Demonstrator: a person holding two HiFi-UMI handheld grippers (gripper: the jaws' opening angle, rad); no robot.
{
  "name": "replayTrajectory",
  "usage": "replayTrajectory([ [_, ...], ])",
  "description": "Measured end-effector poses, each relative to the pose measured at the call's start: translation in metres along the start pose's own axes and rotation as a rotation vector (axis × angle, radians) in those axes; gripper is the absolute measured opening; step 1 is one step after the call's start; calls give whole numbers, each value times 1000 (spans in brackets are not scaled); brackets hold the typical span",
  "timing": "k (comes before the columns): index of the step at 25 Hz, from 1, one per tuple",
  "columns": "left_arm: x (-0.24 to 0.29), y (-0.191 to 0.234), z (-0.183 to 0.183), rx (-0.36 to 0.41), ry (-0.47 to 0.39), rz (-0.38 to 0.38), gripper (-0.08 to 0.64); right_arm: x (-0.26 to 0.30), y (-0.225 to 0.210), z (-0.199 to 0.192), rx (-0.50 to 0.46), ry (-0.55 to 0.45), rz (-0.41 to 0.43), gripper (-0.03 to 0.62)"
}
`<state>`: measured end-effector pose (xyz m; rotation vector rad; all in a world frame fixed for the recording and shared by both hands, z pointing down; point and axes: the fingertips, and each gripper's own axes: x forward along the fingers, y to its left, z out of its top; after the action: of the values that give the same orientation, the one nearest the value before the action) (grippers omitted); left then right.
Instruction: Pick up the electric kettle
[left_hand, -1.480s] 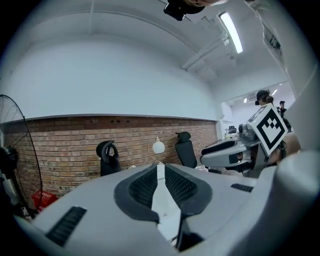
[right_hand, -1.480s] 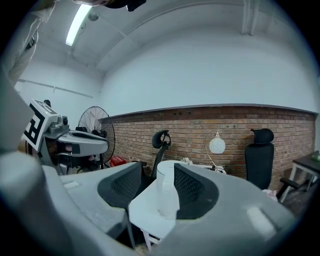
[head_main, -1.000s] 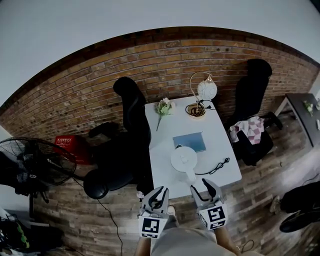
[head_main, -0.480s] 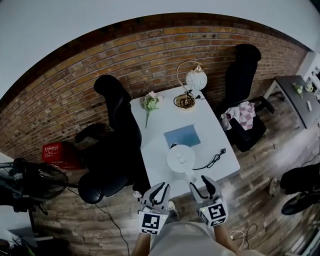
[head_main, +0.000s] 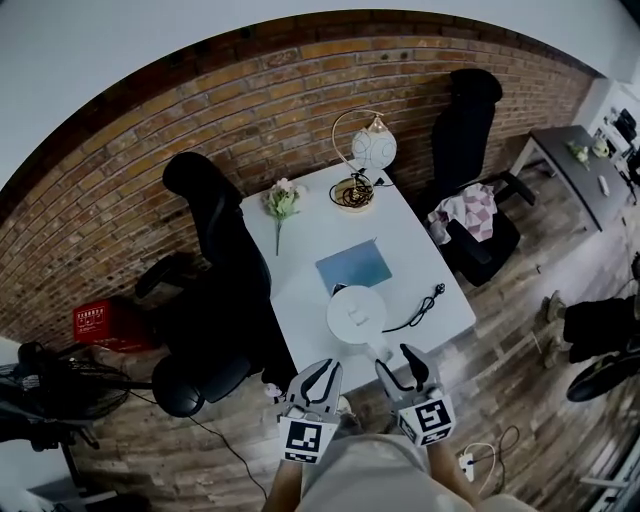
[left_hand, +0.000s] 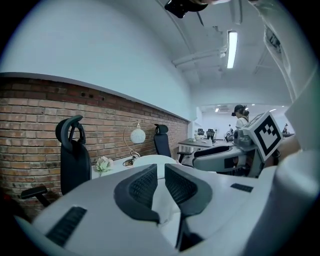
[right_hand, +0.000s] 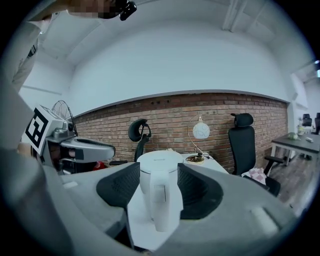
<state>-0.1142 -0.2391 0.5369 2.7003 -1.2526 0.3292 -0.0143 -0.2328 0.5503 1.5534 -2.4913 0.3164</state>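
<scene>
The white electric kettle (head_main: 358, 315) stands near the front edge of the white table (head_main: 300, 290), its handle (head_main: 381, 349) pointing toward me. In the right gripper view the kettle (right_hand: 159, 182) shows between the jaws but farther off, untouched. My right gripper (head_main: 402, 368) hovers just short of the handle, open and empty; seen from its own camera, the right gripper (right_hand: 159, 170) has its pads well apart. My left gripper (head_main: 313, 384) hangs to the kettle's left by the table edge, shut with nothing in it. From the left gripper (left_hand: 161, 172) only the kettle's lid (left_hand: 150, 160) peeks over the jaws.
On the table lie a blue pad (head_main: 354, 265), a black cable (head_main: 420, 305), a flower (head_main: 282, 200) and a globe lamp (head_main: 372, 150). Black chairs (head_main: 215, 235) (head_main: 465, 110) flank it, one with a checked cloth (head_main: 465, 212). A fan (head_main: 40, 400) and a red crate (head_main: 100, 322) stand left.
Both grippers have sunk a little and come closer to the table's front edge and the kettle. The head view has swung, shifting the table leftward. Jaws are unchanged.
</scene>
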Motion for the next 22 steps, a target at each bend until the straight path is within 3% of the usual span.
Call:
replayTrajectory([
  [14,21,3,-27,-38,46,-16,48,15,-5,-27,-27,88,-22,238],
  [22,23,1,-36,-40,84,35,48,23,-7,-42,-9,107,37,241],
])
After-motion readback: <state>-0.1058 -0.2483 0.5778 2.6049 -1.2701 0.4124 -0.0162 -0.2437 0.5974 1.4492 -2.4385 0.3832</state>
